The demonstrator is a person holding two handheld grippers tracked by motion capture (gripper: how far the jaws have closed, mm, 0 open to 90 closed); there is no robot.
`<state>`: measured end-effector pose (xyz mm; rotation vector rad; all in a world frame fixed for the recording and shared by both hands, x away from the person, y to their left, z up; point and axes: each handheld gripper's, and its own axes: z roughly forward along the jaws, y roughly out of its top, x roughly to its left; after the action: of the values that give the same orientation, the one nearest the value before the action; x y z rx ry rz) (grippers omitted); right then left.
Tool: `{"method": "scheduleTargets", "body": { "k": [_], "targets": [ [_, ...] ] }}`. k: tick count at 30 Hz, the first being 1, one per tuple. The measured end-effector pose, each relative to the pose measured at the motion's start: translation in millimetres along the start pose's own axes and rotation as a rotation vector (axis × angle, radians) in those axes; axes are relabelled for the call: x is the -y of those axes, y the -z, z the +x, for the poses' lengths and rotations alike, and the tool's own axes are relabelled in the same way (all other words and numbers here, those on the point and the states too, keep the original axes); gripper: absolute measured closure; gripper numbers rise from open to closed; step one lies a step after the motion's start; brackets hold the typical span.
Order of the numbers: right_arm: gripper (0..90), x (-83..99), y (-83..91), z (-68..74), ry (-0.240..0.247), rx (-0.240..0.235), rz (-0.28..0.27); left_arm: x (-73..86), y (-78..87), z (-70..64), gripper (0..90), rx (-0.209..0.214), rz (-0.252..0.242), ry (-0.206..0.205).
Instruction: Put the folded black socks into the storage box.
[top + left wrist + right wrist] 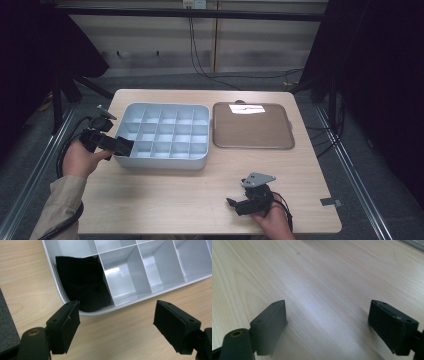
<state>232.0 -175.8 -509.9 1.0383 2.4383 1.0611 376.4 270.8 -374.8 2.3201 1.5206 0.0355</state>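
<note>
Risk noted: with my left claw (116,322) gaping empty just outside the organizer tray (160,287), the black cloth (82,282) bunched in its corner compartment, upper left of frame, could spring back over the rim; right claw (328,325) idles wide open, empty, on the tabletop (324,277).

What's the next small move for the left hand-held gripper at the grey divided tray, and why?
Probably draw the left hand-held gripper back from the light grey plastic compartment tray. Its jaws stand wide open and hold nothing, while the black folded cloth piece already sits in the tray's corner compartment, apart from the pads. The right hand-held gripper hangs open over bare table.
</note>
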Motion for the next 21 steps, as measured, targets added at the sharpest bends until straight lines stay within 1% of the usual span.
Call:
{"method": "scheduleTargets", "body": {
  "k": [2,4,5,10,11,13,14,18,21],
  "targets": [
    [14.9,0.0,0.0,0.0,0.000,0.000,0.000,1.0,-0.2,0.3,20.6,0.004,0.004,-0.003],
    [14.9,0.0,0.0,0.0,0.000,0.000,0.000,3.0,-1.7,0.1,20.6,0.008,-0.002,0.002],
    [14.9,0.0,0.0,0.0,0.000,0.000,0.000,4.0,-1.6,0.1,20.6,0.008,0.001,-0.007],
    [14.8,0.0,0.0,0.0,0.000,0.000,0.000,9.4,-4.2,-2.0,20.5,0.017,-0.011,-0.008],
    [14.9,0.0,0.0,0.0,0.000,0.000,0.000,10.7,-4.8,-2.1,20.5,0.020,-0.007,-0.018],
    [14.8,0.0,0.0,0.0,0.000,0.000,0.000,12.9,-6.4,-3.6,20.5,0.021,-0.007,-0.013],
    [14.8,0.0,0.0,-0.1,0.000,0.000,0.000,14.4,-7.6,-4.5,20.5,0.020,-0.009,-0.021],
    [14.8,0.0,0.0,0.0,-0.001,-0.001,0.001,18.1,-9.7,-7.3,20.6,0.029,-0.015,-0.033],
    [14.8,0.0,0.0,-0.1,0.000,-0.001,0.000,20.4,-10.9,-8.9,20.7,0.040,-0.021,-0.033]
  ]
}}
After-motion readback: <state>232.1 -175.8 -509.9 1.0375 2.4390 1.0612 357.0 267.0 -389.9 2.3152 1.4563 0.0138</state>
